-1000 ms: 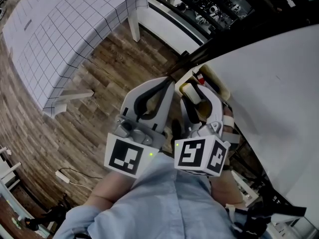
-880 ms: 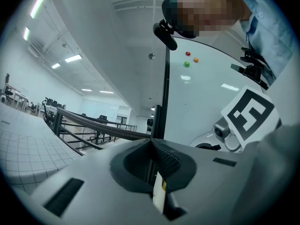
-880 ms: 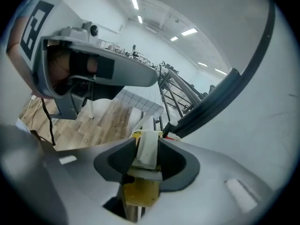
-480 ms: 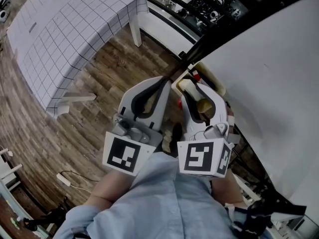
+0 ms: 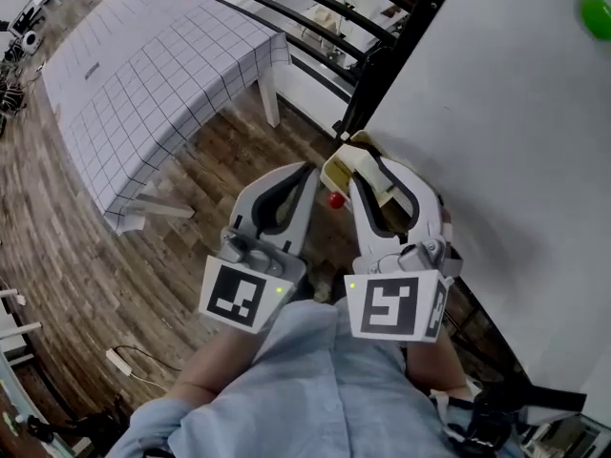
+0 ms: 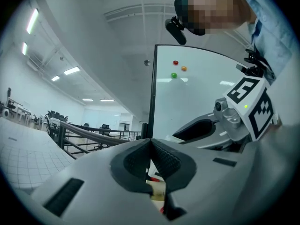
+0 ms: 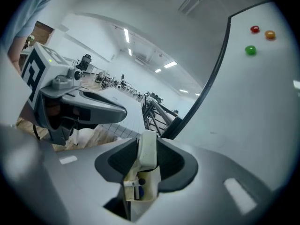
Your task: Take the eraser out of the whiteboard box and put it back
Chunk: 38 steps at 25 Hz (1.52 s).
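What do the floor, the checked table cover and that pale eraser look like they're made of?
Floor: wood or wood-look planks, matt; grain and board seams show.
Table cover: probably cloth, white with a dark grid; its edge hangs in soft folds.
Eraser: likely smooth off-white plastic, faintly glossy, with rounded edges; any felt face is not visible.

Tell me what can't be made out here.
Box contents: head view, covered by the right gripper, whose jaws have just been closing on the eraser.
Red thing by the box: head view, too small to name.
Whiteboard: head view, cut off by the right edge.
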Each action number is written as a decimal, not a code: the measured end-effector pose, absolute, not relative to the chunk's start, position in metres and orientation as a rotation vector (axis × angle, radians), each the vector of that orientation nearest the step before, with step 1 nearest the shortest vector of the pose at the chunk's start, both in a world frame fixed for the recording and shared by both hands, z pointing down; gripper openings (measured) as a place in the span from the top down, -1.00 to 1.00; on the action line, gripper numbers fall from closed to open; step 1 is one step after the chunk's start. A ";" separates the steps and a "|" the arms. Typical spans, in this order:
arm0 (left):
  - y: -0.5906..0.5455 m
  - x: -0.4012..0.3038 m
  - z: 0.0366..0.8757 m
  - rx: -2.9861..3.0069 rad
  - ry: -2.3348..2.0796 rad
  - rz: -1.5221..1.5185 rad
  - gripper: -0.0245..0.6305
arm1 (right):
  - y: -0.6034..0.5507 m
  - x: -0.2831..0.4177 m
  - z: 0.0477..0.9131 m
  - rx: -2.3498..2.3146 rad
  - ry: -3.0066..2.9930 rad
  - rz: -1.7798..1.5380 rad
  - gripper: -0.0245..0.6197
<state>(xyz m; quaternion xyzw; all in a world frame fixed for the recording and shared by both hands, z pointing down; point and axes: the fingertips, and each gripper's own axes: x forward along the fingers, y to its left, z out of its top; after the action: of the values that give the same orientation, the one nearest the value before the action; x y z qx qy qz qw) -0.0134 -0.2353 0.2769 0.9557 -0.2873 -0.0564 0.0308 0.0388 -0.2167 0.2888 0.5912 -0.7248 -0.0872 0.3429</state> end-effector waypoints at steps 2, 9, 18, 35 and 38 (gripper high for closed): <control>-0.230 -0.014 0.269 2.961 -0.903 -0.191 0.93 | -0.214 0.041 0.276 1.551 -1.901 -0.267 0.53; -0.209 -0.020 0.248 3.006 -0.961 -0.230 0.93 | -0.193 0.036 0.252 1.565 -1.956 -0.335 0.53; -0.193 -0.018 0.233 3.051 -0.998 -0.272 0.93 | -0.179 0.040 0.244 1.574 -1.974 -0.378 0.53; -0.185 -0.017 0.231 3.039 -1.001 -0.313 0.93 | -0.172 0.040 0.258 1.531 -1.969 -0.331 0.52; -0.188 -0.014 0.230 3.030 -1.003 -0.306 0.93 | -0.175 0.043 0.259 1.520 -1.969 -0.316 0.52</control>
<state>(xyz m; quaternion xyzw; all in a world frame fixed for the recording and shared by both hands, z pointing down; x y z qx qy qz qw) -0.0142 -0.1883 0.2300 0.9445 -0.3126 -0.0954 -0.0324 0.0430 -0.1748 0.2589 0.5758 -0.7463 -0.1197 0.3118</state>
